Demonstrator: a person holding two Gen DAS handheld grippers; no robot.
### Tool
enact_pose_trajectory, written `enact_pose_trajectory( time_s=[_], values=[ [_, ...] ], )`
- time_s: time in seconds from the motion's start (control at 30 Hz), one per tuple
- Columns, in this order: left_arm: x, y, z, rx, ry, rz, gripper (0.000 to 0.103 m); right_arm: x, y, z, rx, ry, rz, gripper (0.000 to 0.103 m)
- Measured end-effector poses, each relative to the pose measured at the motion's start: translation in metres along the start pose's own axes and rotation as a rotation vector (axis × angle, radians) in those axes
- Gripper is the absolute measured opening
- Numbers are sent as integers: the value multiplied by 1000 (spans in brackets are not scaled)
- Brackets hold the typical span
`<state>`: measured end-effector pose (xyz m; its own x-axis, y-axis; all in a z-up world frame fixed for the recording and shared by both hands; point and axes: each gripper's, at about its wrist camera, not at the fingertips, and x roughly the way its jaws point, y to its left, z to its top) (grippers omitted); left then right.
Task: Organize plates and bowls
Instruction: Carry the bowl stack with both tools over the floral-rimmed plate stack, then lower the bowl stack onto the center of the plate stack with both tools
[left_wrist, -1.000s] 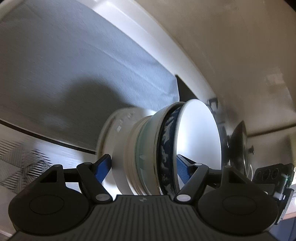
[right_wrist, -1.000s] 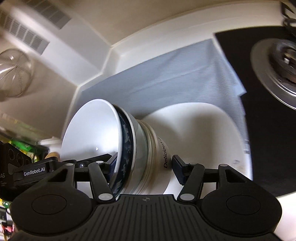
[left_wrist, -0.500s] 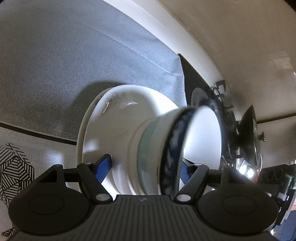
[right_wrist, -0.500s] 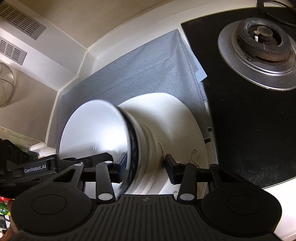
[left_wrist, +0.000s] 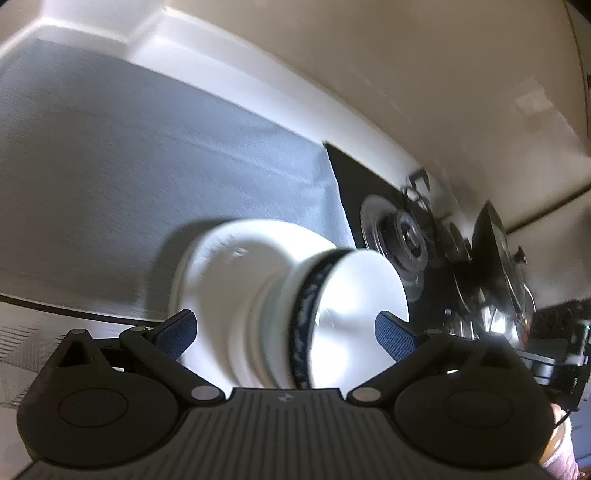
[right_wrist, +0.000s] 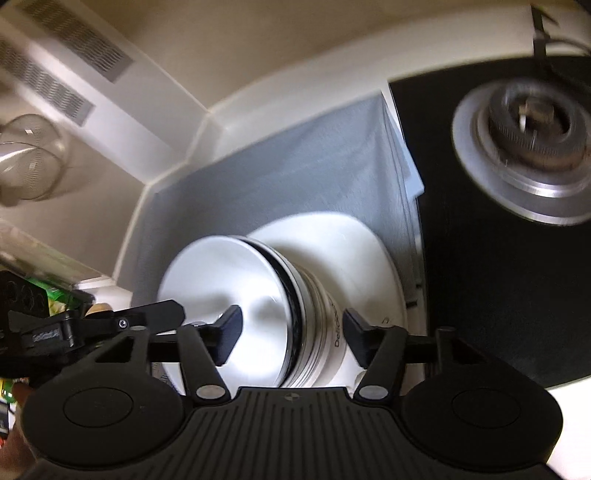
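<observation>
Left wrist view. The left gripper (left_wrist: 284, 334) has just been opening; its jaws stand wide apart, the blue pads (left_wrist: 175, 332) clear on both sides of the stack of bowls (left_wrist: 314, 314), which lies between them untouched. The stack stands on a white plate (left_wrist: 221, 251) resting on the grey cloth (left_wrist: 129, 166) that covers the tabletop (left_wrist: 221, 66), near the cloth's edge that meets the black stove top (left_wrist: 347, 173). The top bowl is white inside; the one under it shows a dark blue patterned rim. A burner (left_wrist: 399, 236) and a dark pan lid (left_wrist: 491, 240) lie beyond, blurred.

Right wrist view. The right gripper (right_wrist: 291, 332) has likewise just been opening; its jaws are apart, one finger (right_wrist: 229, 332) over the top bowl's inside, the other beside the lettered lowest bowl, neither pressing that can be made out. The stack of bowls (right_wrist: 258, 306) sits on the white plate (right_wrist: 351, 251), on the grey cloth (right_wrist: 295, 162) beside the stove top (right_wrist: 480, 277) with its burner (right_wrist: 528, 147). The other gripper's body (right_wrist: 74, 328) shows at the left edge.
</observation>
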<state>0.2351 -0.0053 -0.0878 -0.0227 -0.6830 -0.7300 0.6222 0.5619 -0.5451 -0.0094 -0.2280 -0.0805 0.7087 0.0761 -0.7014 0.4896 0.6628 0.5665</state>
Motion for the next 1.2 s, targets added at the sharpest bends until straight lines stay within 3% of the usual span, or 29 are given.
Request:
enact_pose_trajectory(
  time_s=[0.17,0.23,0.4,0.63,0.93,1.2],
  values=[
    [-15,22,-4,-66,-53,53,103,-28,-16,1,-22,-77,-9,70],
    [-14,31,-6,-93,-54,26,103,-32,-24,2,-24,-95,-35,70],
    [-15,33,-10,-107,-60,15,103,-24,-35,0,-52,-112,-34,70],
    [-24,40,-13,-148,-110,24,103,-2,-48,23,44,-157,30,71],
    [-10,48,-27,-165,-80,139,103,38,-55,49,38,-98,59,69],
    [8,48,-32,-136,-20,231,103,66,-59,49,52,-7,70,69]
  ],
)
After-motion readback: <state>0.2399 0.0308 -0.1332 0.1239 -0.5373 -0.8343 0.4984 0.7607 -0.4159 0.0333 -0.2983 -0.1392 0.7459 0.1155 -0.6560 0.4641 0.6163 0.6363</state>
